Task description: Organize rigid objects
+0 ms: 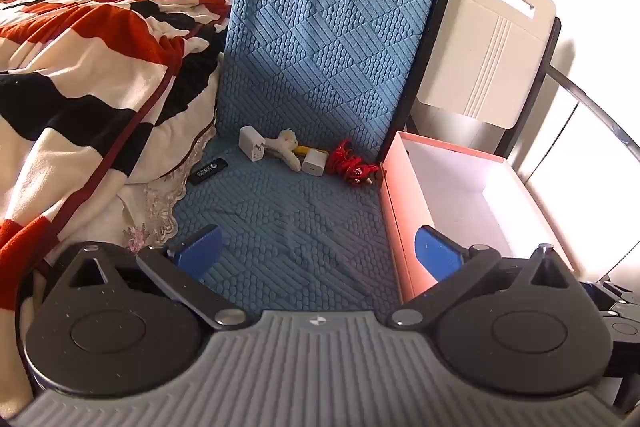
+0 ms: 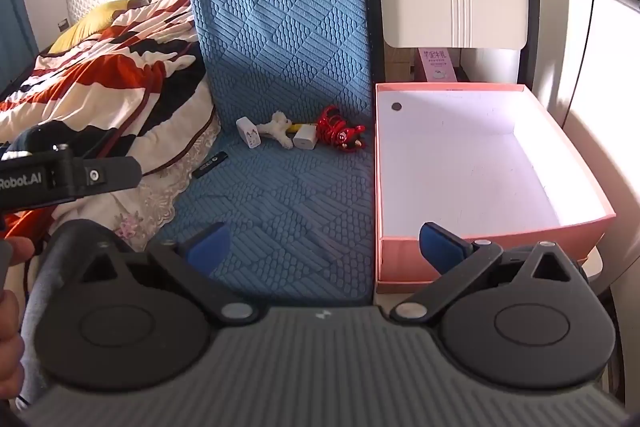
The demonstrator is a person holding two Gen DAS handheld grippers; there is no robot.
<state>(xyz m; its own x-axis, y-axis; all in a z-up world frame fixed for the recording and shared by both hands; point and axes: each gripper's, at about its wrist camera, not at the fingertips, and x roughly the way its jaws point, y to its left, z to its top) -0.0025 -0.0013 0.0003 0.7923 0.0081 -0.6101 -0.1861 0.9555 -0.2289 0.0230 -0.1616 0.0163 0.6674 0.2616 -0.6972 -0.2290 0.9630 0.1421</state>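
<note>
Nearest to me, my left gripper (image 1: pixel 318 253) hangs with its blue pads spread wide and nothing between them, one pad over the blue textured mat (image 1: pixel 288 227), the other overlapping the near wall of the pink box (image 1: pixel 396 203). My right gripper (image 2: pixel 326 251) is likewise released and empty, its left pad above the mat (image 2: pixel 280 211) and its right pad in front of the pink box (image 2: pixel 496 251) near wall. In the right wrist view the body of the left gripper juts in at the left edge. Ahead of both grippers the mat lies bare, an open lane bounded on the left by the lace-trimmed edge of the striped blanket (image 1: pixel 80 67) and on the right by the box's long side, which runs just beside the mat's edge. The box is open-topped, its white interior showing only a small dark round spot on the far wall. Farther on, a black stick (image 1: pixel 208 171) lies by the blanket's hem. Beyond it, where the mat bends upward against the chair back, the things sit in a close row: a white charger (image 1: pixel 251 143), a cream plush toy (image 1: pixel 286 147), a yellow piece (image 1: pixel 304 149) partly hidden behind them, a second white charger (image 1: pixel 314 163) and a red toy (image 1: pixel 350 163) nearest the box's far corner. A white folded chair (image 1: pixel 480 43) stands behind the box.
</note>
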